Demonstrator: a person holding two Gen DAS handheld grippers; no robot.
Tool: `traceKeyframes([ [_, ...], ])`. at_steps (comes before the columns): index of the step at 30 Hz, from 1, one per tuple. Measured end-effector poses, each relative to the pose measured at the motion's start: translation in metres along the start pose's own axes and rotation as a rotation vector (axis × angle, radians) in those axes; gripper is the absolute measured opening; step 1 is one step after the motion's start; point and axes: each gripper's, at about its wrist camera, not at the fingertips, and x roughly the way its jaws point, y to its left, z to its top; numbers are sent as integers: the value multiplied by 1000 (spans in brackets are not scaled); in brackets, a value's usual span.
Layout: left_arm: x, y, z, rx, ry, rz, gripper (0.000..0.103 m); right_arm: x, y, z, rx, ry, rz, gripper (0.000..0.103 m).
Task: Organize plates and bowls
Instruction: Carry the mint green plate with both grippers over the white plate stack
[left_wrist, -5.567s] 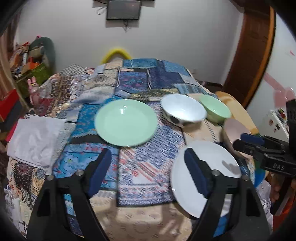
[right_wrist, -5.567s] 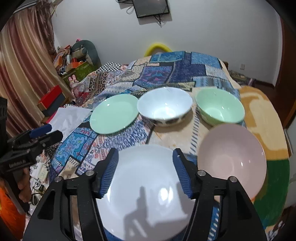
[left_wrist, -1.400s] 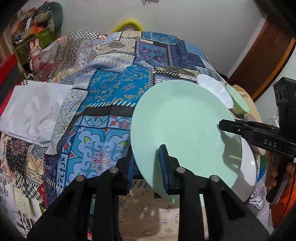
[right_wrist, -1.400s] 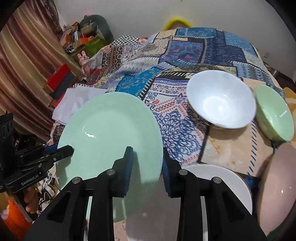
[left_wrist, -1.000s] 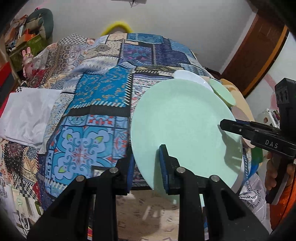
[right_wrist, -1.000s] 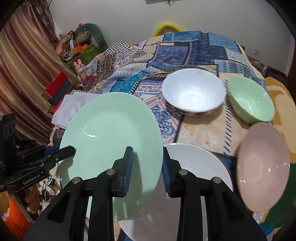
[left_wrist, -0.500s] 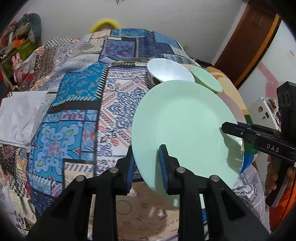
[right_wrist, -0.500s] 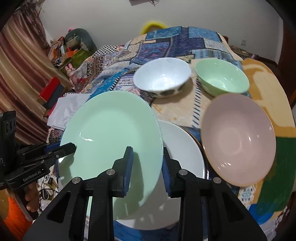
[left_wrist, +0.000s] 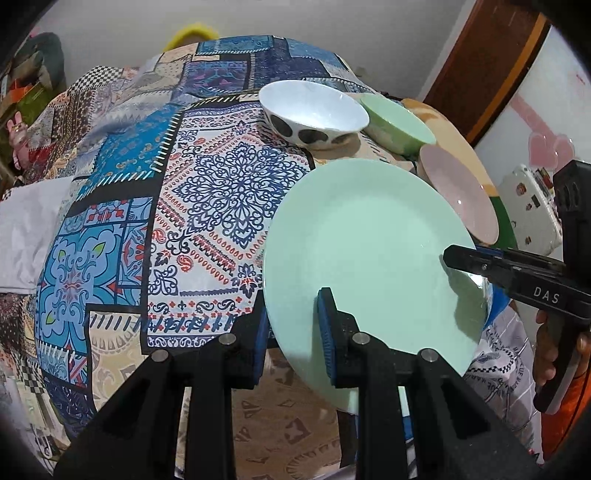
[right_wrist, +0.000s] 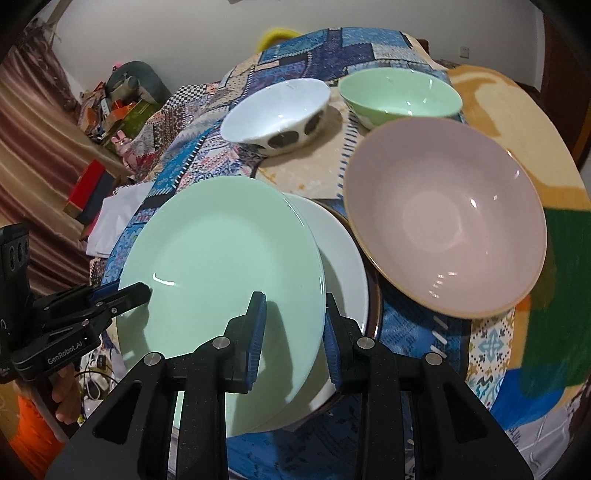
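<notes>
- Two grippers share one green plate (right_wrist: 221, 258): the right gripper (right_wrist: 291, 332) is clamped on its near right rim at the bottom centre of its view, and the left gripper (left_wrist: 291, 332) pinches the opposite rim, low in its own frame.
- In the right wrist view the plate fills the lower left, tilted, and overlaps the white plate (right_wrist: 340, 258), which peeks out along its right edge; whether the two touch I cannot tell.
- The step in hand looks like stacking green on white. To do it well, level the plate, centre it over the white rim, and bring both sides down together so neither edge lands first.
- Letting go with both grippers only once the plate rests flat would spare a clatter or a slide.
- Just right of the plates sits a pink bowl (right_wrist: 447, 218), close enough to be nudged.
- A white bowl (right_wrist: 277, 110) with dark spots and a green bowl (right_wrist: 399, 96) stand apart towards the top of the frame.
- All rest on a counter under a patchwork cloth (left_wrist: 155, 206).
</notes>
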Motion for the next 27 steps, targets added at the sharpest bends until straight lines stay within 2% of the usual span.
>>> traceKeyframes([
  [8,14,-3,0,19,27,8,25,6,-10,-4,28,21,3,28],
  [27,27,-6,10,58,30,60,25,4,-10,-4,3,5,-15,28],
])
